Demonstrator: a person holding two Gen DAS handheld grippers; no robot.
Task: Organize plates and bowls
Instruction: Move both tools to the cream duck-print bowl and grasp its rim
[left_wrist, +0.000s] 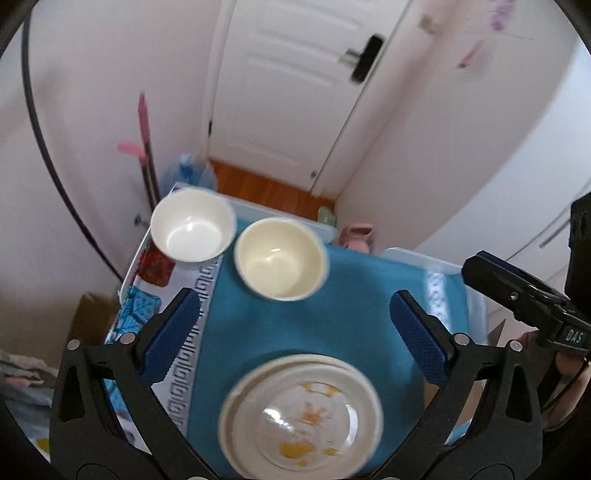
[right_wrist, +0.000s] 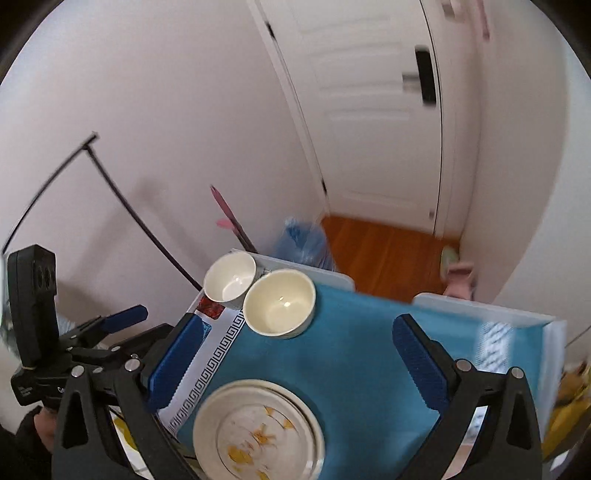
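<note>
A stack of white plates with yellow-orange markings (left_wrist: 301, 413) lies at the near edge of a blue cloth; it also shows in the right wrist view (right_wrist: 258, 432). A cream bowl (left_wrist: 280, 258) (right_wrist: 279, 302) and a white bowl (left_wrist: 192, 224) (right_wrist: 229, 281) stand side by side at the far left corner. My left gripper (left_wrist: 295, 332) is open and empty above the plates. My right gripper (right_wrist: 293, 358) is open and empty, also above the plates. Each gripper shows at the edge of the other's view.
The blue cloth (left_wrist: 332, 314) covers a small white table (right_wrist: 546, 321) with a patterned mat (right_wrist: 218, 354) at its left. Behind are a white door (left_wrist: 295, 92), wooden floor (right_wrist: 380, 251), a blue water jug (right_wrist: 303, 240), pink items and a black cable (right_wrist: 122, 199).
</note>
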